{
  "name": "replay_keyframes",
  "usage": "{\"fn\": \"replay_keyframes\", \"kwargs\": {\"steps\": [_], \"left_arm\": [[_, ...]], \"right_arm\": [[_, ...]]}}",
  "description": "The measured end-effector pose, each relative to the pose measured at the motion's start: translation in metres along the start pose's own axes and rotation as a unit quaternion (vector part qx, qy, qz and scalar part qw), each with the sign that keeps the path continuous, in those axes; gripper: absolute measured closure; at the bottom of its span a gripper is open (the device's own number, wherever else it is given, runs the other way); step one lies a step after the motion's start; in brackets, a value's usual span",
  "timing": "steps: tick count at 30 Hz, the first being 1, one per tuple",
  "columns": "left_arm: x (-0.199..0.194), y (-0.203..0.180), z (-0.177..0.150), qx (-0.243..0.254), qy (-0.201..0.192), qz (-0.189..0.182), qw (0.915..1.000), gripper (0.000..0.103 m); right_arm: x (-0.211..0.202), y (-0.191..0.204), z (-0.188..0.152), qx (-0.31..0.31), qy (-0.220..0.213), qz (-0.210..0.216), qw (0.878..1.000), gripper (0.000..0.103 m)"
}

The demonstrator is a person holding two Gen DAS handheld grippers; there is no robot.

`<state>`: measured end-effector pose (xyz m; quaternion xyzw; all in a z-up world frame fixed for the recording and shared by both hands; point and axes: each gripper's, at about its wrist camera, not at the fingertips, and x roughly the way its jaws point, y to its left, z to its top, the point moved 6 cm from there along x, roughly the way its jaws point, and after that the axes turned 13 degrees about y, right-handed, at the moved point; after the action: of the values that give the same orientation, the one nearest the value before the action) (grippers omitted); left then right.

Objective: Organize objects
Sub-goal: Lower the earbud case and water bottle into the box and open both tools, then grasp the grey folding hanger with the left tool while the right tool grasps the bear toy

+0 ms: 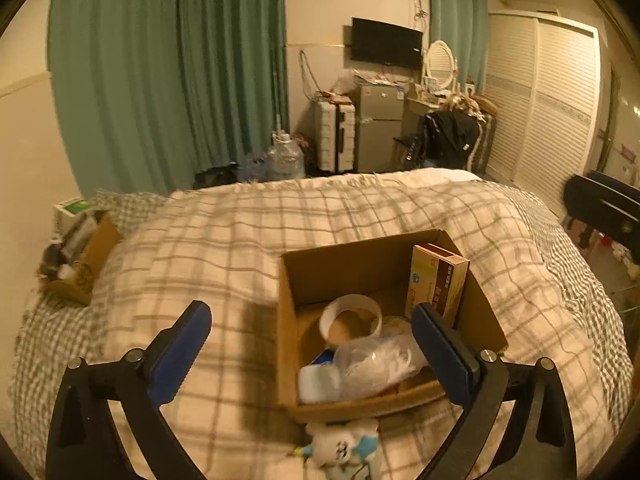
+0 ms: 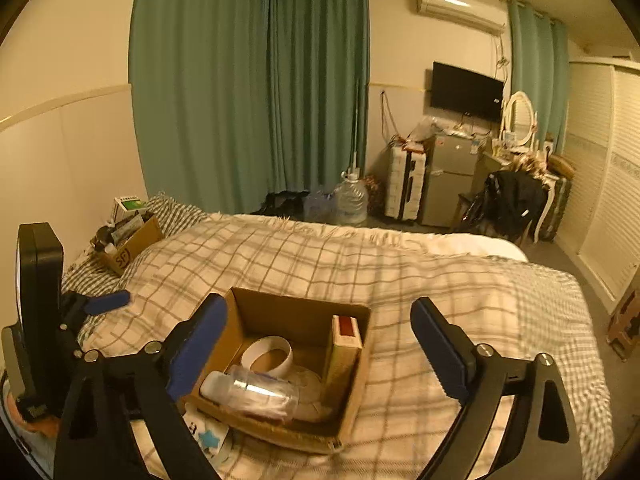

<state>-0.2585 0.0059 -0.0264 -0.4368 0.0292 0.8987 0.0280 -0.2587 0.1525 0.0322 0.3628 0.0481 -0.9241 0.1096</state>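
An open cardboard box [image 1: 362, 266] [image 2: 276, 312] sits on the plaid bed. It holds a white tape roll [image 1: 350, 314] [image 2: 267, 354], an upright yellow-brown carton [image 1: 436, 280] [image 2: 344, 354] and a clear plastic bottle with a white cap [image 1: 368, 364] [image 2: 250, 392] lying on its side. A small white and blue plush toy [image 1: 344, 442] [image 2: 208, 438] lies on the bed just in front of the box. My left gripper [image 1: 312, 320] is open and empty above the box's near left side; it also shows in the right wrist view [image 2: 108, 302]. My right gripper [image 2: 320, 314] is open and empty over the box.
A second cardboard box [image 1: 86, 260] [image 2: 132, 244] full of items sits at the bed's far left by the wall. Beyond the bed stand a water jug [image 2: 350, 200], a suitcase [image 2: 406, 182], a small fridge [image 2: 450, 178] and a chair with a black jacket [image 2: 512, 200].
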Motion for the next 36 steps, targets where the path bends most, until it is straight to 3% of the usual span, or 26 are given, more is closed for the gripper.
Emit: {"fn": "replay_keyframes", "kwargs": {"steps": [6, 11, 18, 23, 26, 29, 32, 33, 34, 36], "left_arm": [[-0.037, 0.014, -0.026, -0.027, -0.005, 0.014, 0.9995, 0.000], [-0.044, 0.010, -0.058, -0.032, 0.004, 0.030, 0.9990, 0.000], [0.008, -0.017, -0.113, -0.032, 0.067, 0.023, 0.9970, 0.000], [0.052, -0.039, -0.143, -0.004, 0.109, 0.024, 0.9938, 0.000], [0.078, -0.047, -0.153, 0.008, 0.142, 0.017, 0.9897, 0.004], [0.109, -0.048, -0.159, -0.004, 0.180, -0.001, 0.9837, 0.014], [0.125, -0.048, -0.161, -0.005, 0.197, 0.003, 0.9804, 0.019], [0.126, -0.048, -0.161, -0.002, 0.199, 0.008, 0.9800, 0.031], [0.125, -0.049, -0.162, 0.000, 0.199, 0.012, 0.9800, 0.035], [0.121, -0.051, -0.165, 0.007, 0.199, 0.010, 0.9799, 0.036]], "right_arm": [[-0.043, 0.000, -0.021, -0.008, -0.001, -0.025, 1.000, 0.002], [-0.049, -0.002, -0.054, -0.001, 0.016, -0.034, 0.999, 0.000], [0.004, 0.005, -0.108, 0.003, 0.057, -0.037, 0.998, 0.000], [0.047, 0.003, -0.139, 0.008, 0.102, -0.040, 0.994, 0.000], [0.058, -0.002, -0.150, 0.023, 0.119, -0.022, 0.992, 0.000], [0.061, -0.010, -0.152, 0.048, 0.122, -0.004, 0.991, 0.000], [0.062, -0.013, -0.154, 0.060, 0.122, 0.004, 0.991, 0.000], [0.063, -0.014, -0.155, 0.064, 0.123, 0.006, 0.990, 0.000], [0.064, -0.014, -0.155, 0.065, 0.124, 0.006, 0.990, 0.000], [0.064, -0.014, -0.155, 0.067, 0.125, 0.005, 0.990, 0.000]]}}
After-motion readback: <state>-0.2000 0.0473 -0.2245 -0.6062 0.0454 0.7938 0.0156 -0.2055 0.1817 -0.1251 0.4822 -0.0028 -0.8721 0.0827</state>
